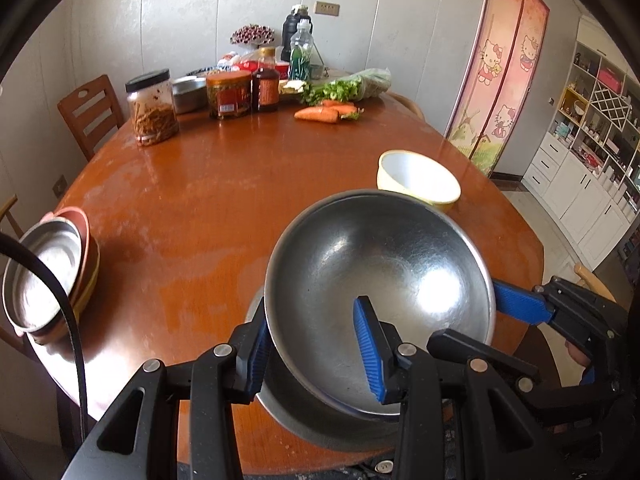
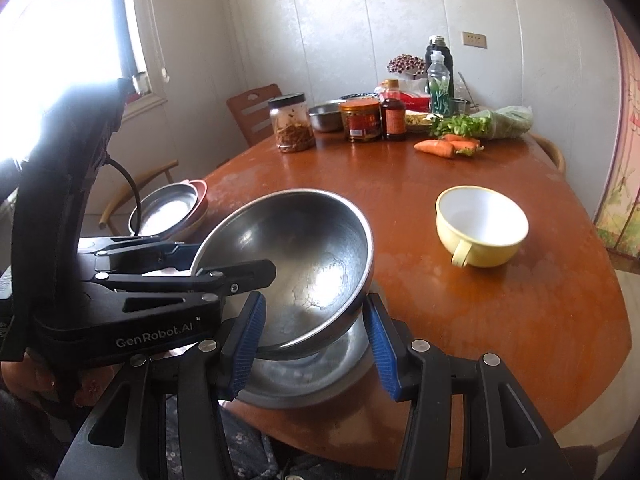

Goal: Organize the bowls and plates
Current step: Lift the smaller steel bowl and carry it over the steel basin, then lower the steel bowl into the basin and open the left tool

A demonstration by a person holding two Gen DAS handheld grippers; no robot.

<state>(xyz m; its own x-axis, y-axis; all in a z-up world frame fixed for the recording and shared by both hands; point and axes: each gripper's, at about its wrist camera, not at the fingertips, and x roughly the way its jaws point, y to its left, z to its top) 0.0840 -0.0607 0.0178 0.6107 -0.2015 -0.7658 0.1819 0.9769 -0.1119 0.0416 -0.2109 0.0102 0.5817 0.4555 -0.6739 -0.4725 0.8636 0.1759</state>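
Jaws of my left gripper point(image 1: 316, 344) pinch the near rim of the steel bowl point(image 1: 380, 272), one finger inside, one outside; my right gripper point(image 2: 316, 344) straddles its other edge, though I cannot tell whether those pads press. Tilted, the bowl hangs just over a second steel bowl point(image 2: 304, 380) at the near edge of the bench point(image 1: 208, 216). I judge this the nesting step: level it, lower it in, let go. Counted: two steel bowls here, one yellow cup-bowl point(image 2: 482, 226), one stack of dishes point(image 1: 48, 272), whose number I cannot tell.
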